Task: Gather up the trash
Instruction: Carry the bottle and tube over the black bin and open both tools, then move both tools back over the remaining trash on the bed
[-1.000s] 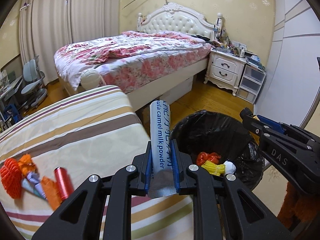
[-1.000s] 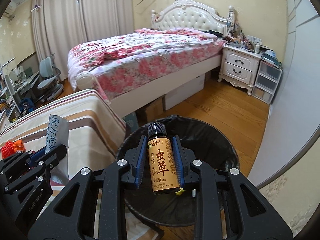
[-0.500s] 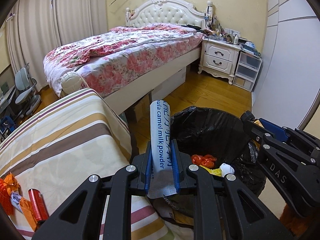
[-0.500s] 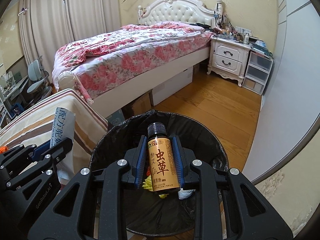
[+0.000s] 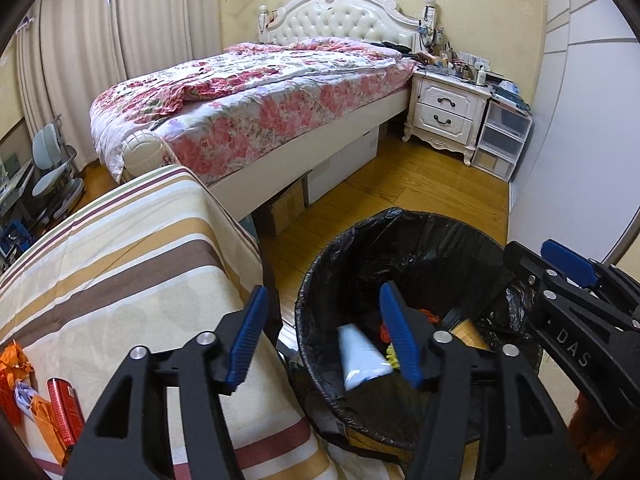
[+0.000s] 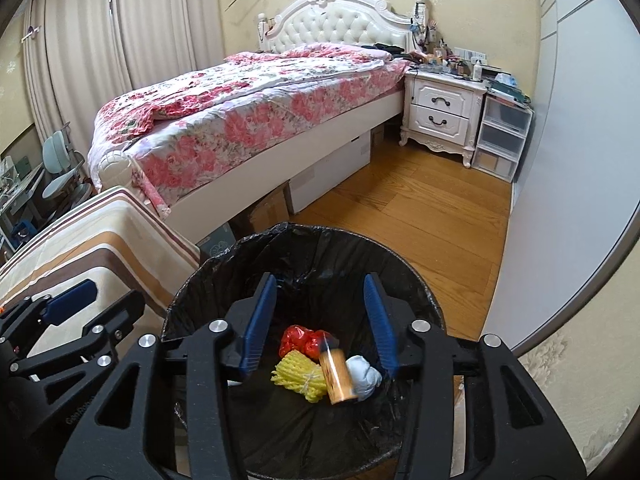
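Note:
A bin lined with a black bag (image 5: 420, 240) (image 6: 224, 272) stands on the floor beside the striped table. My left gripper (image 5: 322, 336) is open above the bin's near left rim; the white milk-powder packet (image 5: 362, 358) is blurred below it, inside the bin. My right gripper (image 6: 320, 320) is open over the bin's middle; the amber bottle (image 6: 338, 372) is blurred below it, among red (image 6: 302, 340), yellow (image 6: 298, 376) and white (image 6: 364, 376) trash. The right gripper also shows in the left wrist view (image 5: 580, 320).
A striped tablecloth (image 5: 120, 264) covers the table at left, with a red can (image 5: 64, 408) and orange wrappers (image 5: 16, 364) at its near left. A floral bed (image 5: 260, 92), nightstand (image 5: 444, 108) and plastic drawers (image 5: 500, 140) stand beyond the wooden floor.
Both grippers have opened over the bin. The milk-powder packet has left the left gripper and the amber bottle has left the right gripper; both now show blurred inside the bin.

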`<state>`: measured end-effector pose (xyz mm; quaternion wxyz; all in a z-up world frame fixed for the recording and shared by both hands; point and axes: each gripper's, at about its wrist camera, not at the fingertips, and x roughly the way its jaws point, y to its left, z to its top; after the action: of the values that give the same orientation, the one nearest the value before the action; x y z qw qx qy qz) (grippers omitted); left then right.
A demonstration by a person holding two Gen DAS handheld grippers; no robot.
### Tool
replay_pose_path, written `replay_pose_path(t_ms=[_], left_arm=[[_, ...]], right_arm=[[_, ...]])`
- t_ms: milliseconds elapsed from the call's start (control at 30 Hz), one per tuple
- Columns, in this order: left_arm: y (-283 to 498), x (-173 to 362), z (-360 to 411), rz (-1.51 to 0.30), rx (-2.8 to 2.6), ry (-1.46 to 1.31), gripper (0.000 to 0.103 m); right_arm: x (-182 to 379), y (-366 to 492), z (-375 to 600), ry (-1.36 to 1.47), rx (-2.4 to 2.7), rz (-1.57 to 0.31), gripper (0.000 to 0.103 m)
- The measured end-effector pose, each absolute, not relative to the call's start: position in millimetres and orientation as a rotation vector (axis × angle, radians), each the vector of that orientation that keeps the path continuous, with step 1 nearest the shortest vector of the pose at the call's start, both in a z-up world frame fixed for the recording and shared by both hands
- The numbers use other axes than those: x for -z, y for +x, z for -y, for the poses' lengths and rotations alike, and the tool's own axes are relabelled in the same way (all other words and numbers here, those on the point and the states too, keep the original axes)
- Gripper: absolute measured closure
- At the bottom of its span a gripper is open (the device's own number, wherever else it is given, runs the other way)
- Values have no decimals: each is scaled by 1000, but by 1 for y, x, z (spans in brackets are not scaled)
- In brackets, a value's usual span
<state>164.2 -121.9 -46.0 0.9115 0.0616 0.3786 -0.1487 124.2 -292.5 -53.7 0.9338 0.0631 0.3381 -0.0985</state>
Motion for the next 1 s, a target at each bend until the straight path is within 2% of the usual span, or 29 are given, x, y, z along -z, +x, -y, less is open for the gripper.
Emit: replay_pose_path(t_ms=[100,167,333,1000], left_arm=[[160,41,114,-774,296,113,37],[156,38,109,-764,284,113,33],[141,30,89,-747,245,114,32],[72,24,-75,-762,-64,-1,30]], right_arm=[[52,122,293,130,213,-687,48],[51,118,290,125,211,-684,47],[47,111,273,108,174,-684,36],[38,90,138,26,-129,-717,33]])
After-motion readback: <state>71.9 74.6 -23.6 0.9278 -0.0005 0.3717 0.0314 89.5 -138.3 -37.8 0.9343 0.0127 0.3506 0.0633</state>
